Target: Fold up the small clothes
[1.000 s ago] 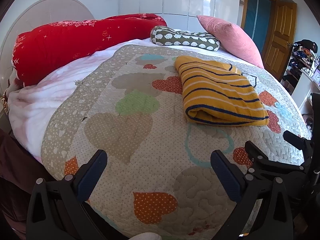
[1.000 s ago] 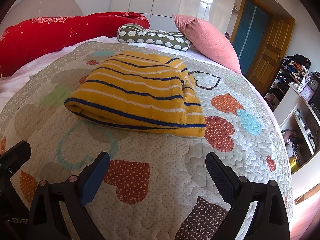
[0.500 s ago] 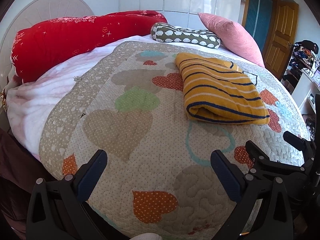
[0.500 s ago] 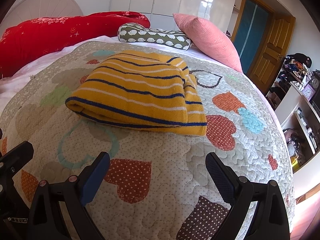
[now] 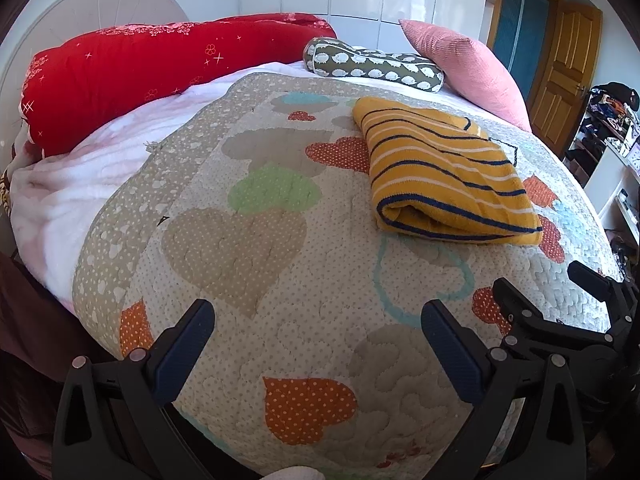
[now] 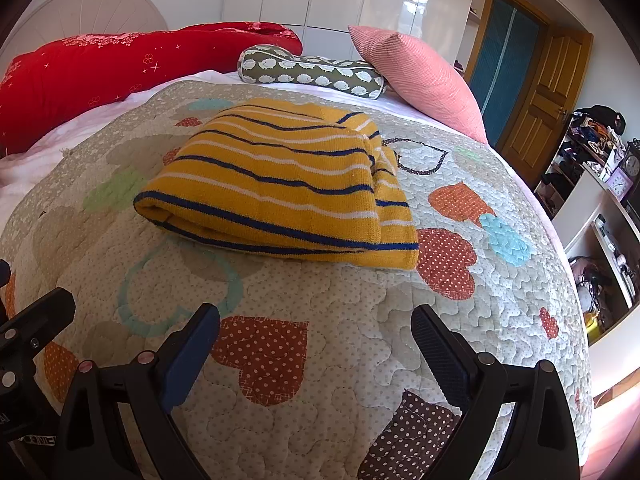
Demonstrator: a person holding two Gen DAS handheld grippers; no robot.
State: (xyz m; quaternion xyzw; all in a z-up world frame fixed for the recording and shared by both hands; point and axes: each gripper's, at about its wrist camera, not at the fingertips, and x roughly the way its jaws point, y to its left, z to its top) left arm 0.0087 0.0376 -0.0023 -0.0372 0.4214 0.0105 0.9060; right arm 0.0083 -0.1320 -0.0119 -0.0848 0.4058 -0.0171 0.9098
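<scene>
Soft quilt carries the folded striped sweater in its middle, both the left gripper and right gripper spread wide and empty near the edge — a careless nudge could spill the loose top layer open.

Heart-patterned quilted bedspread across the frame's centre. Rolled red star-print duvet upper left. Olive hedgehog-print bolster and pink ribbed cushion top centre. Wooden panelled door upper right.
</scene>
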